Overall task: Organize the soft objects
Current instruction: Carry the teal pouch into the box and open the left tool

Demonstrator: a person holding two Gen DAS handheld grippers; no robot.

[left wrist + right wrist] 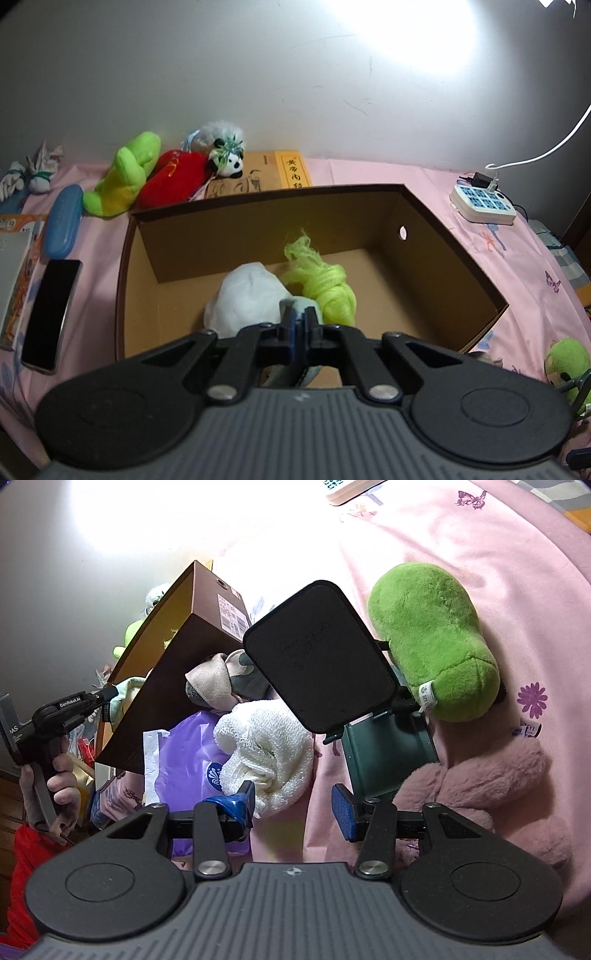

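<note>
An open cardboard box (447, 258) sits on the pink bedsheet. Inside it lie a white fluffy wad (247, 295) and a neon green yarn bundle (328, 284). My left gripper (300, 314) hangs over the box's near side, shut on a thin pale blue-green cloth (288, 304). In the right wrist view that left gripper (107, 694) shows at the box's (177, 664) far edge with the pale cloth (127, 688) at its tip. My right gripper (293, 808) is open above bare sheet. Its left finger (245, 799) touches a white knitted cloth (266, 746).
A green plush (432, 638), a pink fluffy item (480, 794), a black tablet on a dark stand (317, 653), a beige-grey cloth (218, 683) and a purple packet (192, 753) surround the right gripper. Plush toys (122, 173), a book (273, 173), a phone (50, 310) and a power strip (484, 201) flank the box.
</note>
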